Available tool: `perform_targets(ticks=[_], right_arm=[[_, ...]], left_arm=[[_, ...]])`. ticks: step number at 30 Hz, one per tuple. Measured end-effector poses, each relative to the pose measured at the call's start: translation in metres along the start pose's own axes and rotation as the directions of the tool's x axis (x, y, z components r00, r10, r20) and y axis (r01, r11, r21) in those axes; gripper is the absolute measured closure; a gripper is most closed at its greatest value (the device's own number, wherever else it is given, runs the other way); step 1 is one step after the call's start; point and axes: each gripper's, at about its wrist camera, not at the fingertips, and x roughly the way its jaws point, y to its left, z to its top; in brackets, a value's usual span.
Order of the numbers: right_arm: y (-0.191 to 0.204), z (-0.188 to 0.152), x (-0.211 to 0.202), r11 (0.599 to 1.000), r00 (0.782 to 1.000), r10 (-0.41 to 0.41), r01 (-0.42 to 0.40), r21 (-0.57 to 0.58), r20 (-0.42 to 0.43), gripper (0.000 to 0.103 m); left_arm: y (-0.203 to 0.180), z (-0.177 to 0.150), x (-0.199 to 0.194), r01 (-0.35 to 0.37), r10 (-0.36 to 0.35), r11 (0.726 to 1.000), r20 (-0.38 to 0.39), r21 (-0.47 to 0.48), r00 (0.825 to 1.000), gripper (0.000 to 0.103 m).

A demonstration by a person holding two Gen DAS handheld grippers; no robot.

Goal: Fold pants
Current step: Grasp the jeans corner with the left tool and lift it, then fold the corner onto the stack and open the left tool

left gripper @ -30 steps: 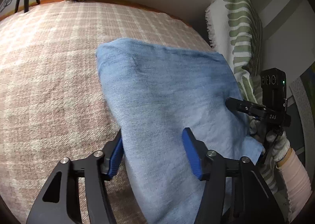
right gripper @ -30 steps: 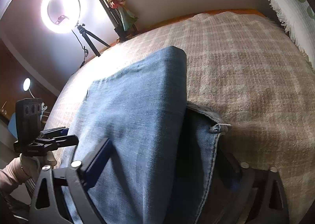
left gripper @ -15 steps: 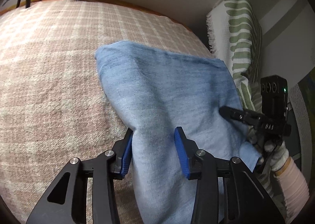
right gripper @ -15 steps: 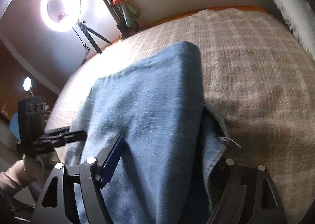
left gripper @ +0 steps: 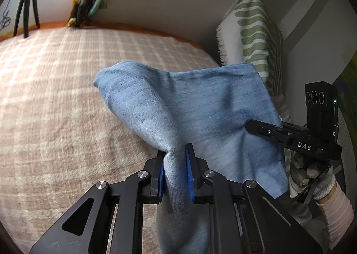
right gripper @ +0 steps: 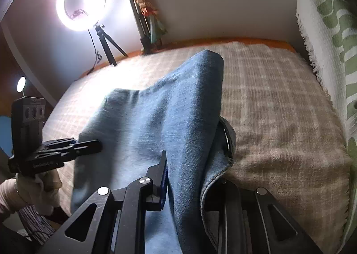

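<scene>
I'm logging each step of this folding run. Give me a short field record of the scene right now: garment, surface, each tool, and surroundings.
garment: blue denim pants, near edge bunched and raised off the surface
surface: beige plaid blanket over a bed
left tool: jaws closing, a fold of denim pinched between the blue pads
right tool: jaws closing, pants edge between them; far finger hidden by cloth
right side: green-and-white patterned fringed throw
back wall: lit ring light on a tripod
fold status: not yet laid over
</scene>
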Motion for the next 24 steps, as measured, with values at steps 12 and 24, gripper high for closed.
perform_targets(ticks=[12,24], right_arm=[[0.003,0.066,-0.027,1.0,0.985,-0.025,0.026,-0.004,0.169,0.082],[-0.055,0.206,0.038,0.999,0.975,-0.041,0.039,0.013,0.219,0.082]], left_arm=[[-0.015,0.085,0.001,-0.035,0.025,0.996,0.123,0.079,0.992,0.091],[0.015,0.206,0.074,-0.089,0.074,0.994,0.201,0.069,0.977,0.091]])
